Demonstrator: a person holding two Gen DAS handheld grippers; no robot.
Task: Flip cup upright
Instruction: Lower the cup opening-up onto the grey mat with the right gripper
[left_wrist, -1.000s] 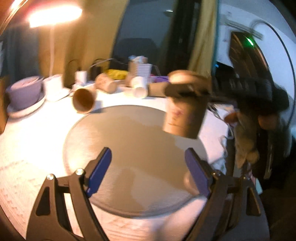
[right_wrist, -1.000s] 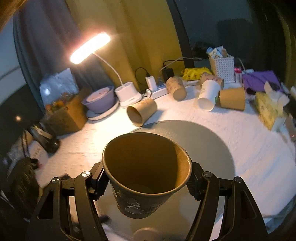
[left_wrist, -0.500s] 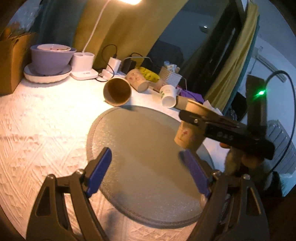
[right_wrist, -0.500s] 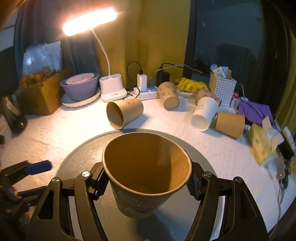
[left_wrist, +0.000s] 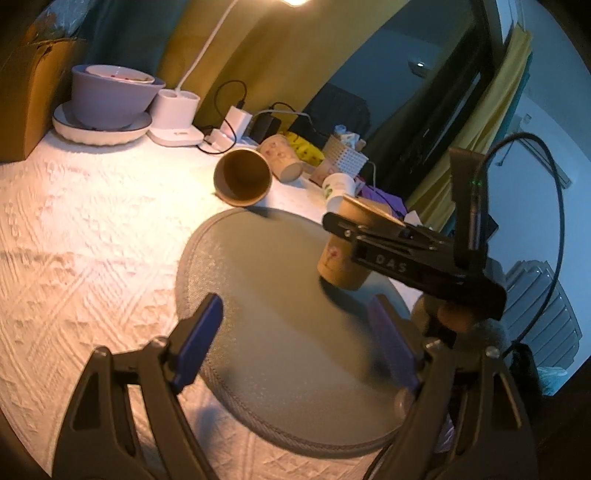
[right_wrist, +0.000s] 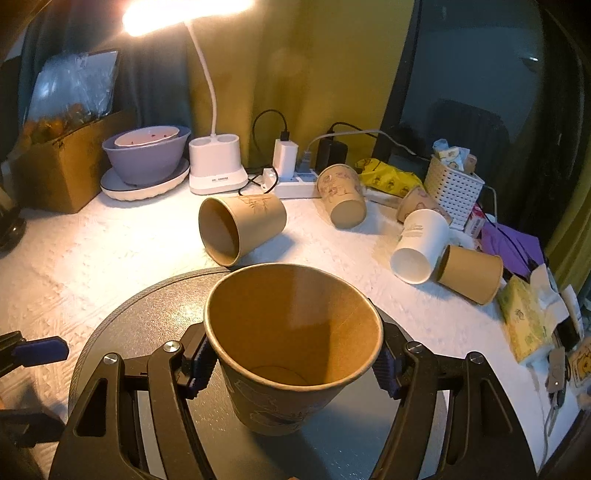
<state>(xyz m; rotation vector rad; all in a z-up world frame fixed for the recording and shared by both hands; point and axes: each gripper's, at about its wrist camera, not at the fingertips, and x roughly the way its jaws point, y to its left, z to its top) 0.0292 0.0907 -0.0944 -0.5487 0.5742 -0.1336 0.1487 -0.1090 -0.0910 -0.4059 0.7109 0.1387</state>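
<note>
My right gripper (right_wrist: 293, 363) is shut on a brown paper cup (right_wrist: 291, 343), mouth up, with its base on or just above the round grey mat (right_wrist: 147, 306). In the left wrist view the same cup (left_wrist: 341, 260) stands upright at the mat's (left_wrist: 277, 295) right side, clamped by the right gripper (left_wrist: 369, 230). My left gripper (left_wrist: 295, 343) is open and empty over the mat's near edge, its blue fingers (left_wrist: 197, 338) apart. One left finger also shows in the right wrist view (right_wrist: 38, 349).
Several paper cups lie on their sides behind the mat: a brown one (right_wrist: 240, 229), a printed one (right_wrist: 341, 195), a white one (right_wrist: 419, 245). A lamp base (right_wrist: 216, 166), power strip (right_wrist: 291, 181), purple bowl (right_wrist: 146, 155), cardboard box (right_wrist: 70, 166) and white basket (right_wrist: 452, 190) line the back.
The right gripper has brought the upright cup down toward the mat. The left gripper has stayed open and drawn back to the near left.
</note>
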